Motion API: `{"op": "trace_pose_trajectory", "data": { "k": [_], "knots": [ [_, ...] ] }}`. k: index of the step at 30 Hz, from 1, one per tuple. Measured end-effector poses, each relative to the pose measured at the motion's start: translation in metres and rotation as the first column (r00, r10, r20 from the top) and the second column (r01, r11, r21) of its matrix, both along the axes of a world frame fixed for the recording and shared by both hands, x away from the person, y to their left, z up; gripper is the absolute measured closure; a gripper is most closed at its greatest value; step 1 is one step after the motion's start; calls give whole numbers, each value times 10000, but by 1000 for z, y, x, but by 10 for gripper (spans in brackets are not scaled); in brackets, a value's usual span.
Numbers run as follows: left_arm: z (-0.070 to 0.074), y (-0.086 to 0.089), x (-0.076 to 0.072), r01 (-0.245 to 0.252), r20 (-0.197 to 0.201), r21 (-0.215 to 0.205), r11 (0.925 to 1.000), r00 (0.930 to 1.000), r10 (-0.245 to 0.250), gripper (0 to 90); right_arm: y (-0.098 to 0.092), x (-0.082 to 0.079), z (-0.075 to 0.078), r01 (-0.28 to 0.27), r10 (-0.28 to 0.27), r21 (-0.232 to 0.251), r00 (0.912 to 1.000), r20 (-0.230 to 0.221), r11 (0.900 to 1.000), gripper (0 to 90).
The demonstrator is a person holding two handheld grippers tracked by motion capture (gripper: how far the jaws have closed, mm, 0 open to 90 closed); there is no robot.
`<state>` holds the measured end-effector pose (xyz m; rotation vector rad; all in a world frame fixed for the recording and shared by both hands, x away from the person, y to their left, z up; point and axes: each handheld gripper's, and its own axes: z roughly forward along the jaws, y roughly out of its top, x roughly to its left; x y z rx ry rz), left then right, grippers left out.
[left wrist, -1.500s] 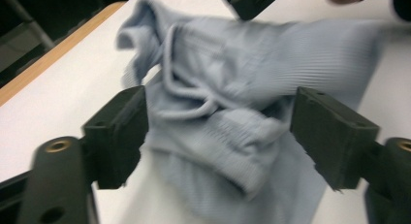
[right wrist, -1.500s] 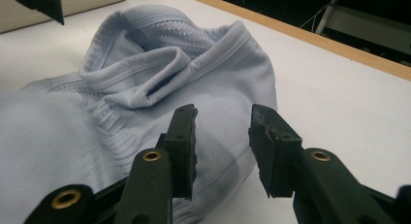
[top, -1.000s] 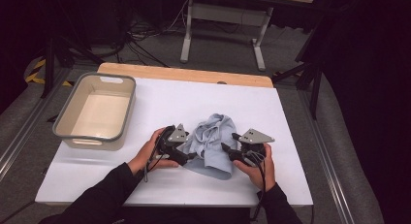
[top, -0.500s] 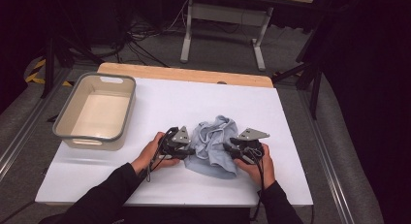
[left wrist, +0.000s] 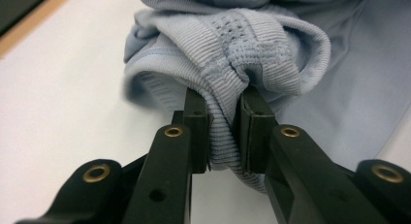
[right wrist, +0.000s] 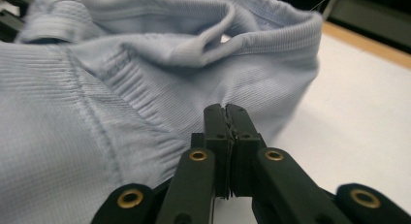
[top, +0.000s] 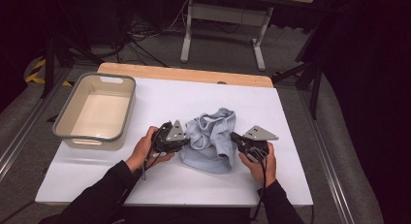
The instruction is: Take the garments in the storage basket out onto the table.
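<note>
Both grippers (top: pixel 185 140) (top: pixel 236 137) pinch opposite sides of the blue garment (top: pixel 212 144).

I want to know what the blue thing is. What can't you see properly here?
- High view: the crumpled light blue garment hides its own shape, so its type stays unclear.
- Right gripper view: whether the right tongs pinch any fabric.
- High view: the grey tub wall hides its near inside corner.

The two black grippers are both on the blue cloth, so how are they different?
The left gripper has a thick ribbed fold of the blue cloth bunched between its jaws, which stand apart around it; the right gripper has its jaws nearly together on a thin bit. The left gripper holds the cloth's left side, the right gripper its right side. Both have just been closing, both are black, and each is held in a hand.
</note>
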<state>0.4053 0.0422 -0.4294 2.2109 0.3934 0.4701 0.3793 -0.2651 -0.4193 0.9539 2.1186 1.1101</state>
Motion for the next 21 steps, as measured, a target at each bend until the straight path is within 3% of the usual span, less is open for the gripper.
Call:
{"op": "trace_pose_trajectory", "data": {
  "k": [5,13,16,21],
  "knots": [
    [13,19,-4,-290,409,-83,9995,9987,293,775,-8,0,3,208,-215,418,9996,176,9989,890],
    [6,39,-10,-640,46,-166,9978,9979,641,773,-11,7,-10,385,-366,494,9986,-374,9980,896],
    [3,43,-13,-629,-25,-248,9977,9980,628,757,-14,8,-11,514,-491,581,9979,-413,9970,847],
    [3,52,-18,-555,-30,-505,9972,9985,555,708,-15,2,-3,569,-570,457,9984,12,9973,742]
  ]
}}
